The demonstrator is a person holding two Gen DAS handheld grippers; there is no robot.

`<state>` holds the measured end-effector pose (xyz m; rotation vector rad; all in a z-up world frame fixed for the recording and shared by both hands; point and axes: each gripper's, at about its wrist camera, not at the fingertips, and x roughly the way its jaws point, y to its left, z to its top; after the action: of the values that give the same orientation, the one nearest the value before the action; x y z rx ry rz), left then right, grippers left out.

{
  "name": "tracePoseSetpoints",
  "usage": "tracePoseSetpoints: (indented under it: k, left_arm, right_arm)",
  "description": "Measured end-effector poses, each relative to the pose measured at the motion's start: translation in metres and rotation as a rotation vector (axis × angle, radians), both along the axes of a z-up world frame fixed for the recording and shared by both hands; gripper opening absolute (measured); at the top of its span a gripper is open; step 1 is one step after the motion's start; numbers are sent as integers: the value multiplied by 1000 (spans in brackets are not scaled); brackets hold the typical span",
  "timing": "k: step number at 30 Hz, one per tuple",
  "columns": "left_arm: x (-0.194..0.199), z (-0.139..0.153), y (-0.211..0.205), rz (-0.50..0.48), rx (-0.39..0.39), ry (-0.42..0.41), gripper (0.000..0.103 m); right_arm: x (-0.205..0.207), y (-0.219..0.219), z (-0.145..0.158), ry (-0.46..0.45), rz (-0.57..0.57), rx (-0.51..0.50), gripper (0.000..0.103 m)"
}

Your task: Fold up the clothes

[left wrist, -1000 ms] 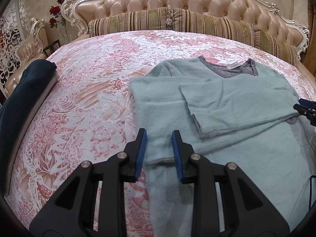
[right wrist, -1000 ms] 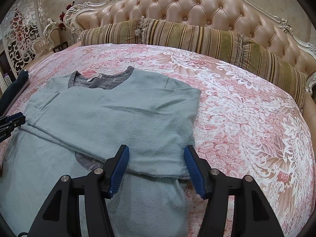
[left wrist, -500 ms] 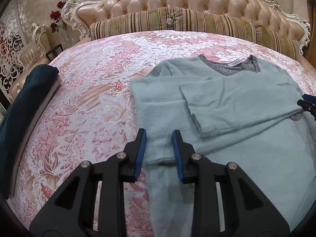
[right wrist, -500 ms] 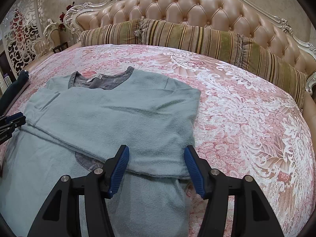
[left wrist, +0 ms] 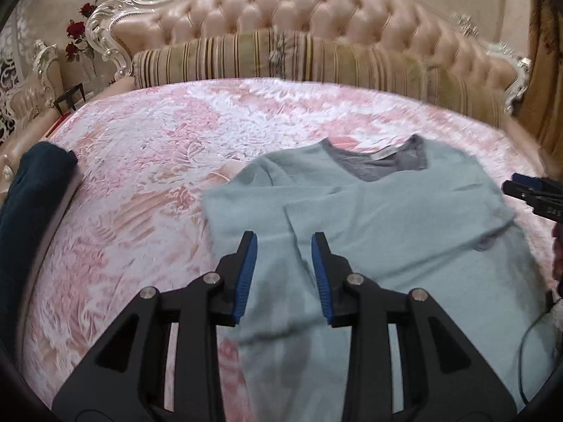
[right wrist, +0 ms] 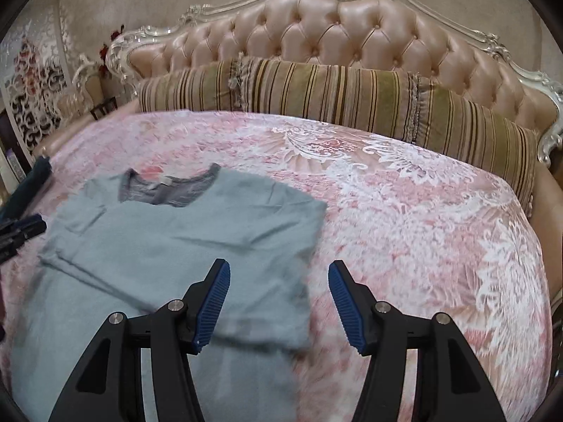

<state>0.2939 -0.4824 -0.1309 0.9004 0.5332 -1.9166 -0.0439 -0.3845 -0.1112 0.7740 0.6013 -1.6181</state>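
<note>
1. Hovering nearest the lens: two black two-finger grippers with ribbed blue pads, one per hand. The left gripper (left wrist: 284, 274) has its jaws moderately parted and grips nothing; the right gripper (right wrist: 279, 302) is spread wider, also empty.
2. Beneath both: one pale blue-green long-sleeved fleece top with a grey neckline (left wrist: 387, 218), lying flat on the bed, collar toward the headboard. Two sleeves are folded inward across the chest. The left gripper's gap frames the cuff edge of one folded sleeve; the right gripper's left pad sits over the garment's right edge, its right pad over bare bedspread.
3. Under it: one pink-and-white floral bedspread (right wrist: 404, 211).
4. At the bed's left edge: one dark teal folded cloth (left wrist: 31, 190), well apart from the top.
5. Farther back: two striped olive-and-tan bolster pillows (right wrist: 334, 95), end to end.
6. Farthest: one tufted pink leather headboard with a carved white frame (right wrist: 352, 31); red flowers (left wrist: 79, 37) beside its left end.
</note>
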Motion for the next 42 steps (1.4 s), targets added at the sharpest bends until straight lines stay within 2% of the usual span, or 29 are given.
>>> tracePoseSetpoints:
  k: [2,5,8,10,14,17,20,23,25,28,33,35,37,42]
  left_arm:
    - [-11,-1,-10,-29,15,-17,35]
    - [-12,-14,-14,-23,34,-64,36]
    - [-8,-14,-14,-21,41,-69,43]
    - [4,-4,-6,-19,52,-32,43]
    - [40,21,34,-24,41,23,44]
    - [79,35,85,-17,41,85,50]
    - [117,40,146,-21,27,144,52]
    - [131,31,175,-11,-1,158,52]
    - [141,26,194,-5,-19,166,52]
    - [130,7,194,3,-3,128,37]
    - [116,-17,207,-4,15,95,37]
    - [116,-30,212,3,56,92,36]
    - [115,-31,219,-5,16,85,37]
    - [120,-27,226,-1,18,90,37]
  right_arm:
    - [-2,-14,-14,17,13,63,59]
    - [-5,-19,-26,30,27,103,60]
    - [-8,-20,-27,18,35,112,60]
    - [-12,-13,-20,4,29,107,60]
    - [-17,36,5,12,8,66,60]
    - [-7,95,18,42,23,40,61]
    - [2,155,25,40,10,26,69]
    - [11,191,20,41,-5,44,72]
    - [18,196,15,23,-4,53,72]
    - [34,189,7,3,16,62,72]
    - [72,180,-13,20,85,122,72]
    - [81,188,-21,37,95,147,72]
    - [83,197,-23,44,90,151,74]
    - [81,218,-17,53,65,144,74]
